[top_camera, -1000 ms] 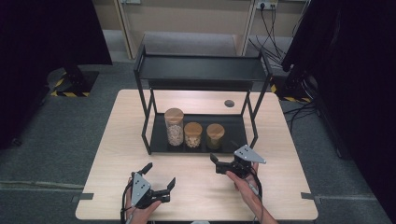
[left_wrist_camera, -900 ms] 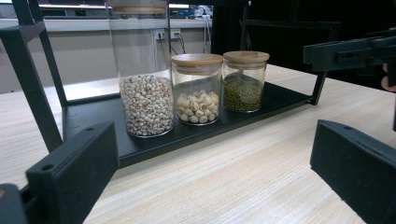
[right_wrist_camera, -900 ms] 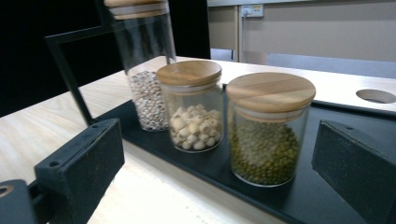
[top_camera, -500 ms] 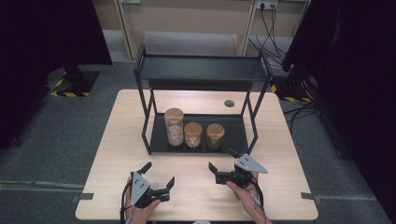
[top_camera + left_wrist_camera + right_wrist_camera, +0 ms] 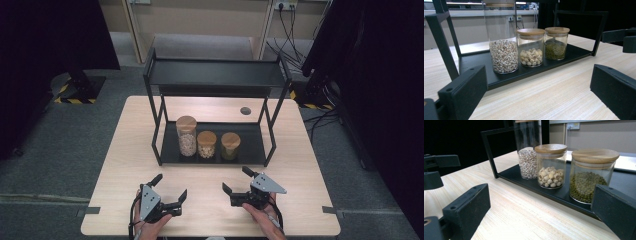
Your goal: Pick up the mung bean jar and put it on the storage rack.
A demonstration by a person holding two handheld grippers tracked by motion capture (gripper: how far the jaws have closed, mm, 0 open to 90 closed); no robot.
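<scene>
Three glass jars with wooden lids stand in a row on the lower shelf [image 5: 252,145] of a black metal rack. The tall jar [image 5: 186,136] [image 5: 503,56] [image 5: 527,157] holds small pale grains. The middle jar [image 5: 206,144] [image 5: 530,47] [image 5: 550,166] holds round white seeds, and the right jar [image 5: 230,145] [image 5: 555,43] [image 5: 591,176] holds green beans. My left gripper [image 5: 171,186] [image 5: 539,95] is open over the bare table, in front of the rack at the left. My right gripper [image 5: 236,180] [image 5: 539,215] is open and empty at the front right.
The rack's top shelf [image 5: 215,73] hangs over the jars, with thin black posts at its corners. A round cable hole [image 5: 245,110] sits in the wooden tabletop behind the rack. The table's front edge is close behind both hands. Grey floor surrounds the table.
My right gripper has drawn back from the rack toward the table's front edge. The left gripper has hardly moved. The jars stand as before.
</scene>
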